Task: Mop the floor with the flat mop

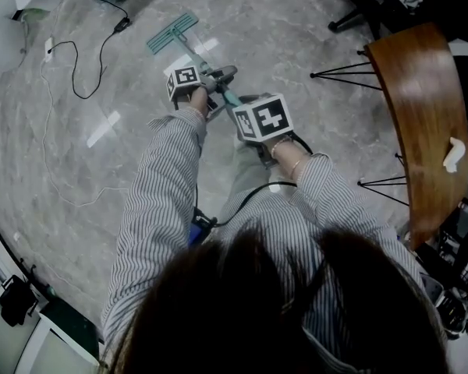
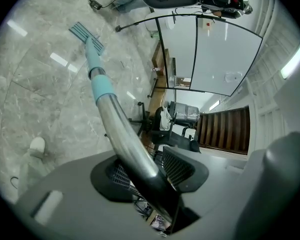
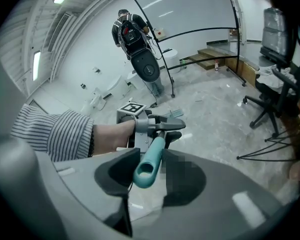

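While pressing the flat mop head-down on the grey floor ahead, clamps its metal shaft tight in the left gripper and pinches the teal handle end in the right gripper, nearer the body. Rightward, a wooden table; leftward, a black cable.
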Motion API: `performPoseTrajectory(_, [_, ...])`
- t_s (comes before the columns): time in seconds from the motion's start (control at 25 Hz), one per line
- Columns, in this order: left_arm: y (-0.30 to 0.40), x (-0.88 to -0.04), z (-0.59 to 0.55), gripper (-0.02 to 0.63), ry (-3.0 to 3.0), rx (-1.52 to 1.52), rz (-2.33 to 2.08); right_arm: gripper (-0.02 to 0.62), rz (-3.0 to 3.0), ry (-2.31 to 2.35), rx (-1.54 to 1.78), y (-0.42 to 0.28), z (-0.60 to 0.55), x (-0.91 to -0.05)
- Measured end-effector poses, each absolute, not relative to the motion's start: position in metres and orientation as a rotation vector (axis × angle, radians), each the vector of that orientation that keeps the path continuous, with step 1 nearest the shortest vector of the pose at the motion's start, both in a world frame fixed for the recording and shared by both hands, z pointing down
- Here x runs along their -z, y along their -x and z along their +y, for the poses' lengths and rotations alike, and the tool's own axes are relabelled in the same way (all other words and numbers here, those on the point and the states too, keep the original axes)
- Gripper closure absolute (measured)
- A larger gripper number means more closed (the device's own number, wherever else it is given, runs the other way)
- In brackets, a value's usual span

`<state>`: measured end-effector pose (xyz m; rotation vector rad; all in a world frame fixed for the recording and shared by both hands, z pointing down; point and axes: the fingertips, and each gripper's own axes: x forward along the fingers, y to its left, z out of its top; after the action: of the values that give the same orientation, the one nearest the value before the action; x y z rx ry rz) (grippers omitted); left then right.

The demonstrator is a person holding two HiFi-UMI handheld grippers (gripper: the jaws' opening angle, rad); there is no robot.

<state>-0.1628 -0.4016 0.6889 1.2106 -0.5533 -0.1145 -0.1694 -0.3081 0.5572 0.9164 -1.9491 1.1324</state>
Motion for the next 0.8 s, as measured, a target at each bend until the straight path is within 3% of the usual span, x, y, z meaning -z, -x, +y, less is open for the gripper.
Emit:
performPoseTrajectory(0.36, [0.091,-0.675,-0.34,0.44,-1.193,0.217,-0.554,0.471,-1.963,-1.018,-1.172,0.093,-0.247,-0.544])
performPoseTrajectory(0.8, [-0.092,-0.688,-0.143,0.456,-1.195,0.207,-0.489,0.474,-1.952,-0.934,-1.065,-0.086,-0.047,-0.564])
